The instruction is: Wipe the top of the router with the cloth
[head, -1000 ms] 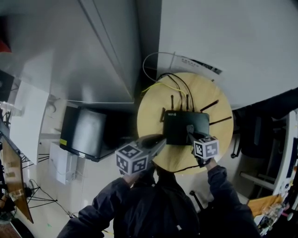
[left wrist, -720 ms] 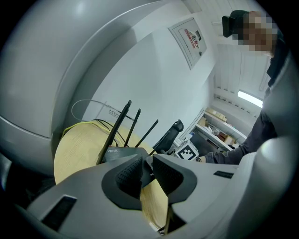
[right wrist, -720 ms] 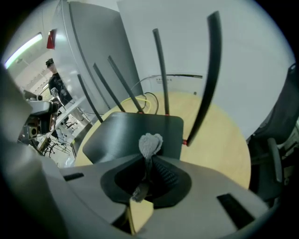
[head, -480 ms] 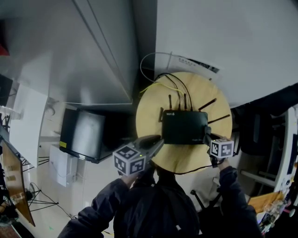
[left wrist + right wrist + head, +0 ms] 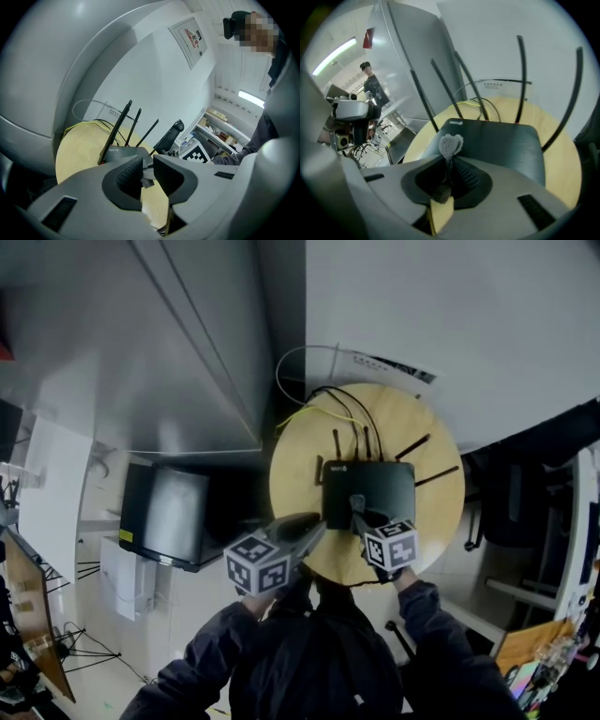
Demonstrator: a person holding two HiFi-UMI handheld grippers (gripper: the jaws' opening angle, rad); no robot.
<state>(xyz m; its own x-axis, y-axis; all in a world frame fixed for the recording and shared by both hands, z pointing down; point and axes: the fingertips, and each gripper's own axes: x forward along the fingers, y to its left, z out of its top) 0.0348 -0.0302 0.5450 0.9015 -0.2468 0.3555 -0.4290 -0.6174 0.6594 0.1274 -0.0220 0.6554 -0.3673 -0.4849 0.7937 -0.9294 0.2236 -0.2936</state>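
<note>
Grey tuft is all that shows of the cloth point(image 5: 450, 144); the rest is buried in the right tongs point(image 5: 449, 164), clamped on it over the black router point(image 5: 501, 140) on the round tabletop point(image 5: 562, 159). Left tongs point(image 5: 146, 171) barely parted, empty.

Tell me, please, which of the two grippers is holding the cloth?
The right gripper: its jaws are shut on the grey cloth over the router, while the left gripper has its jaws apart, holding nothing.

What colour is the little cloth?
Grey. The cloth shows best in the right gripper view.
</note>
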